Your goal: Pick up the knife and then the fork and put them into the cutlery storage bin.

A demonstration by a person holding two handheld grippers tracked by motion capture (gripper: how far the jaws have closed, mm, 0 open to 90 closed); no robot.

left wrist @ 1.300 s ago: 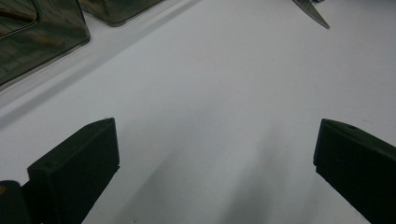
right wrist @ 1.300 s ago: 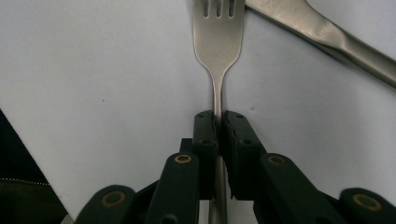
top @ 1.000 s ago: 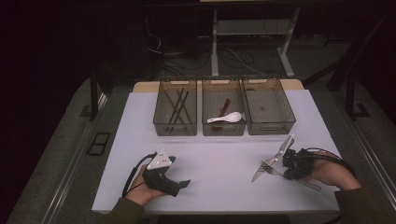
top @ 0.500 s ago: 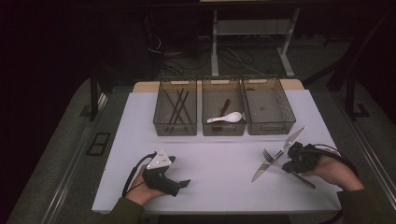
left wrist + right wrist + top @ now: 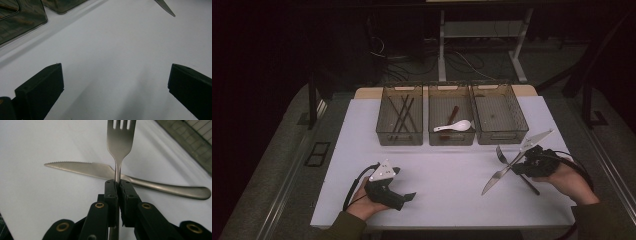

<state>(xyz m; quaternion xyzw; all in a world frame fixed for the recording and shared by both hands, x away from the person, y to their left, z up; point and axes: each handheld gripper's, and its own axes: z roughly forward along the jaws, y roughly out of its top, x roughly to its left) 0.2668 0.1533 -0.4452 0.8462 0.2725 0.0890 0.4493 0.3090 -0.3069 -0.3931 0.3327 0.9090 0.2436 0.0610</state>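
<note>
Your right claw [image 5: 117, 182] pinches the silver steel fork [image 5: 120, 142] by its neck above the serrated steel knife [image 5: 100, 169]; lift straight, your spread left claw [image 5: 112, 85] idle.

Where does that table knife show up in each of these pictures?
High view: the knife lies on the white table, right of centre, beside the right gripper.
Left gripper view: its serrated tip pokes in at the top edge, right of centre.
Right gripper view: it lies across the middle, behind the fork that this gripper clamps.
Shared landmark: the mesh bins.
</note>
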